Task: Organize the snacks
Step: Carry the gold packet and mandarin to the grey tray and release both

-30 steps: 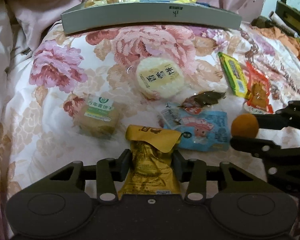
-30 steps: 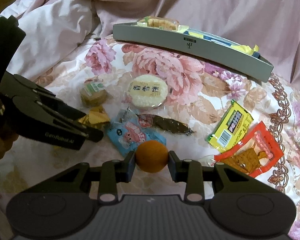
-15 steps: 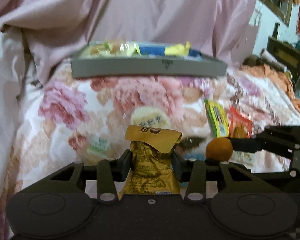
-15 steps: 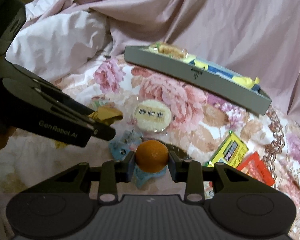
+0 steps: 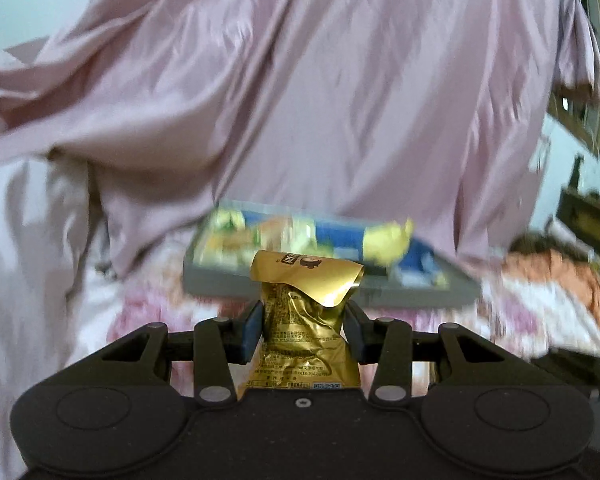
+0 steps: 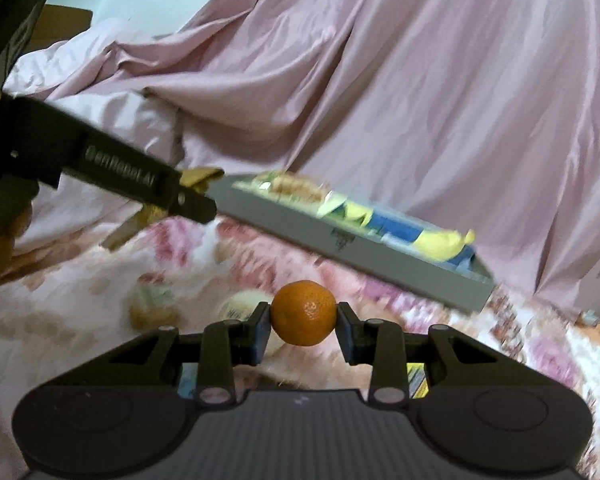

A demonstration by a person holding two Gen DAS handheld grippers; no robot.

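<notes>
A crinkled gold foil snack packet (image 5: 304, 328) is held upright; a small round orange mandarin (image 6: 303, 313) is clamped; at twelve o'clock, a shallow grey rectangular tray (image 6: 380, 258) holds blurred wrapped snacks.

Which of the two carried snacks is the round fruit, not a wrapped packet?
The small orange, clamped in the right gripper. It is bare, round and orange, whereas the left gripper pinches a crinkled gold foil packet.
</notes>
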